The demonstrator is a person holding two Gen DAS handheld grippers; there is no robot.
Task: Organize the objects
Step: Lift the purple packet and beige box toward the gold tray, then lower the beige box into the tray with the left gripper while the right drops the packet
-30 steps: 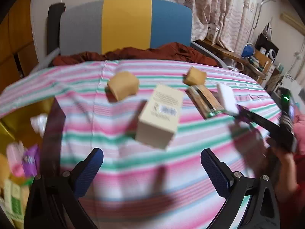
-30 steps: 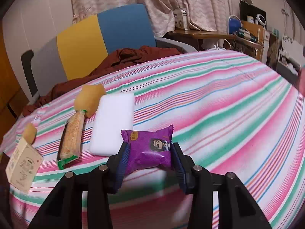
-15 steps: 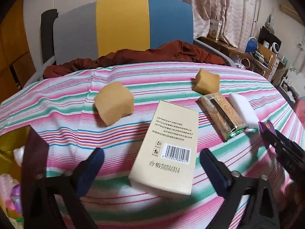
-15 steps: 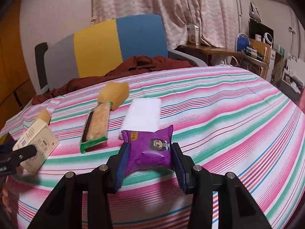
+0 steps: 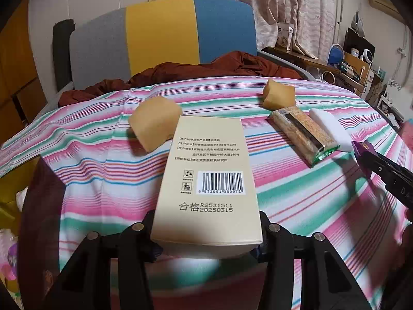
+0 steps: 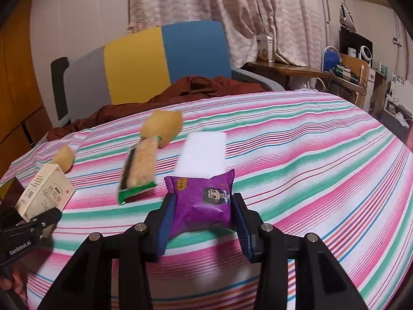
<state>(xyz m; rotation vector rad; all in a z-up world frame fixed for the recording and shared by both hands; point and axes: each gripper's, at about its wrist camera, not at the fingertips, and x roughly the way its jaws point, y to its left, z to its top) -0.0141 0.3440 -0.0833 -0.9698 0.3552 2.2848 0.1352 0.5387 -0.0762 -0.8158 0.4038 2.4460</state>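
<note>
**Left wrist view: box clamped, snack packet clamped**

Left wrist view: left gripper [image 5: 206, 228] closed against both sides of a cream box [image 5: 207, 178], barcode face up, near end between the fingers [image 5: 260, 232], far end stretching out over the striped cloth [image 5: 296, 201]. Just beyond the box's far left corner, touching or nearly so, a tan sponge [image 5: 155, 122]. Farther back and right of the box, a second tan sponge [image 5: 278, 97]. Right of the box, apart from it, a cracker bar [image 5: 303, 134] in a clear wrapper with a green end, lying at a slant. Just past the bar, on its side away from the box, a white block [image 5: 329, 128]. At the right edge, well apart from the box, the right gripper [image 5: 361, 152] with a purple corner showing at its tip. Behind the cloth's far edge, a brown garment [image 5: 206, 69] and a chair back [image 5: 160, 38] in grey, yellow and blue.

Right wrist view: right gripper [image 6: 202, 213] pressed onto a purple snack packet [image 6: 202, 201], one pad on each side, packet held just above the cloth [image 6: 309, 168]. Far to the packet's left, the box [image 6: 45, 193] with the left gripper [image 6: 33, 222] on it, one sponge [image 6: 63, 157] behind the box. Between box and packet, the bar [image 6: 139, 170], blurred. Behind the bar's far end, the other sponge [image 6: 162, 126]. Directly behind the packet, the white block [image 6: 202, 155].
</note>
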